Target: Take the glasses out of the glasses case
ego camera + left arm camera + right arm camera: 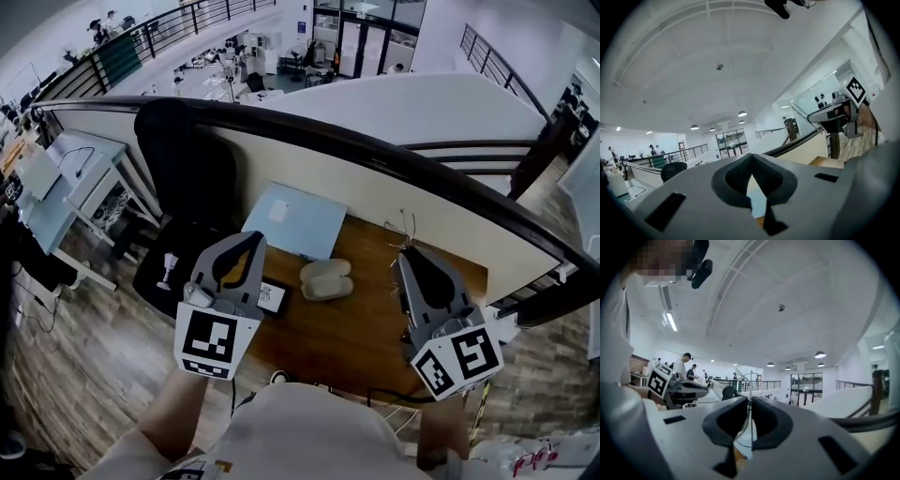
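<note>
The pale glasses case (326, 278) lies on the wooden table (375, 323), well below both raised grippers; it looks open, in two halves. My right gripper (410, 253) is shut on thin wire-framed glasses (405, 234). In the right gripper view the glasses' wire (751, 385) runs up between the closed pads of that gripper (749, 401). My left gripper (251, 240) is held up beside it at the left. Its tips (751, 158) meet with nothing between them. Both grippers point level over the railing.
A light-blue mat (292, 220) lies at the table's far side and a small black-and-white device (272, 297) at its left edge. A black office chair (183, 169) stands left of the table. A dark curved railing (375, 145) runs behind.
</note>
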### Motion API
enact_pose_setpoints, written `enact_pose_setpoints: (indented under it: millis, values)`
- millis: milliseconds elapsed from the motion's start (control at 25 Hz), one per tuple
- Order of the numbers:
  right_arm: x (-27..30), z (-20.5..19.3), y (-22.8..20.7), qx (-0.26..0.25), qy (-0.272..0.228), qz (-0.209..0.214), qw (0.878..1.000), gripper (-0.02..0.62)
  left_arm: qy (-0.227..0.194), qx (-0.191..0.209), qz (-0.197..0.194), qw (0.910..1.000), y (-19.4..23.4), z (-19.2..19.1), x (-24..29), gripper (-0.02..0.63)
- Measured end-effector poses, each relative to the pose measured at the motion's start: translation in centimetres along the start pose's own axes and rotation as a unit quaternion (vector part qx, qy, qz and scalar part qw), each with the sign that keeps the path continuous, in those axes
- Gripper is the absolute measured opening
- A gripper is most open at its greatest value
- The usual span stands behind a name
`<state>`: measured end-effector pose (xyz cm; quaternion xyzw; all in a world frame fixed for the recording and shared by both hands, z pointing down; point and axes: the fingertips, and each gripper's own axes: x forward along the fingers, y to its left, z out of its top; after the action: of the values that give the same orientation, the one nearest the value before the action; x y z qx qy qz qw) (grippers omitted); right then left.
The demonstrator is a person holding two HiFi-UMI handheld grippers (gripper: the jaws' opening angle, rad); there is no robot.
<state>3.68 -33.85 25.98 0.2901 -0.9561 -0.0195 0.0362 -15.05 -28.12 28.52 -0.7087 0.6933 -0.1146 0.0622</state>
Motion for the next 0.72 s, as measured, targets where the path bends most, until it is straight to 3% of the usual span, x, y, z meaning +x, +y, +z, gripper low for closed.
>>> enact_pose_setpoints:
  millis: [160,480,720]
  values:
    - [-1.7,-0.4,-0.4,0.02,-0.005,-0.014,1.0,0.034,-0.006,-0.008,0.001,1.0,-0.3,0.7,-0.9,0.002]
    - [-2.1,-3.8,1.5,0.035,0.04,0.021,0.998,0.034,0.016,-0.015,-0.003,0.9998,-1.1,-0.2,-1.7,0.002]
    - [-2.0,-4.2,1.3,0.013,0.049,0.025,0.998,0.034,0.021,-0.019,-0.006,0.9996,-1.6,-0.3,-2.1,0.002]
